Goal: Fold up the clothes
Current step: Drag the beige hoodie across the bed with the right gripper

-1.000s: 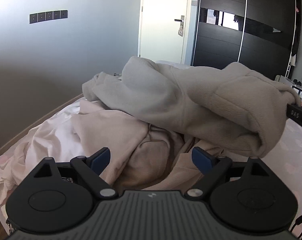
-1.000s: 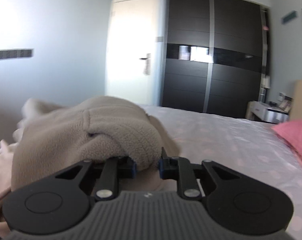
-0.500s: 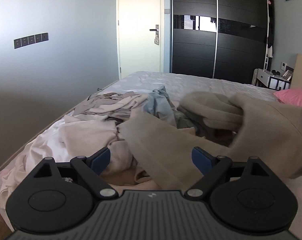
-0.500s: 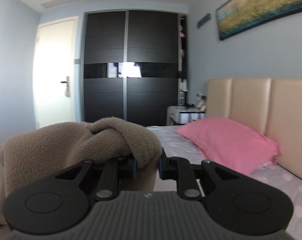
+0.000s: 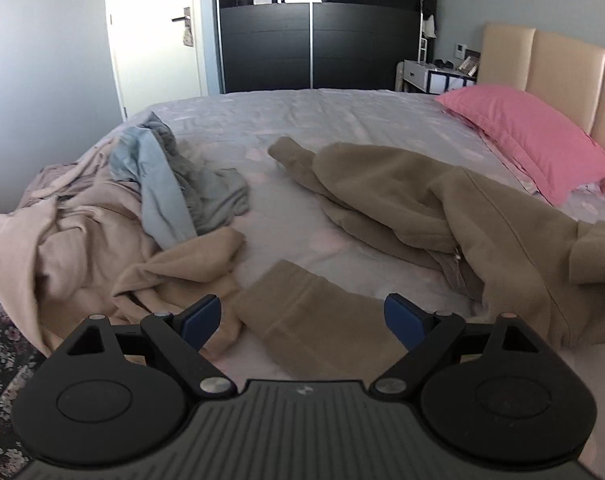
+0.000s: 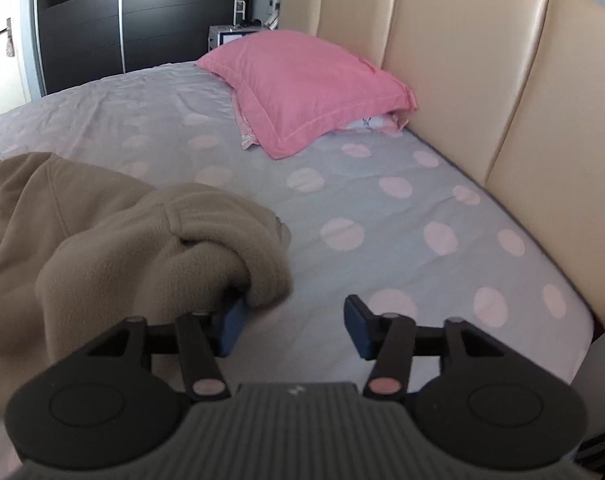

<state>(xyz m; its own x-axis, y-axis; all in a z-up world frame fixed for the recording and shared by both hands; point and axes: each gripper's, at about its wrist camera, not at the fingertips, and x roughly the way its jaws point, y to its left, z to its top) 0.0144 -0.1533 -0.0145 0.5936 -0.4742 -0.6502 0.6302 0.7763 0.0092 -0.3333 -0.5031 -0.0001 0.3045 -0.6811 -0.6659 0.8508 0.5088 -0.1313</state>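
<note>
A tan fleece jacket (image 5: 442,208) lies spread and crumpled on the bed, one sleeve (image 5: 322,320) reaching toward my left gripper (image 5: 302,318), which is open and empty just above that sleeve. In the right wrist view the jacket (image 6: 114,240) lies bunched at the left. My right gripper (image 6: 294,326) is open; the fleece rests against its left finger (image 6: 232,326) but is not clamped. A pile of beige, blue and grey clothes (image 5: 122,208) lies at the left of the bed.
The bed sheet (image 6: 382,208) is grey with pink dots. A pink pillow (image 6: 306,84) lies against the beige padded headboard (image 6: 482,100). A dark wardrobe (image 5: 314,28), a white door (image 5: 154,32) and a nightstand (image 5: 434,76) stand beyond the bed.
My right gripper carried the fleece jacket to the right across the bed, then opened and let it go. The jacket now lies on the sheet. The left gripper stayed open.
</note>
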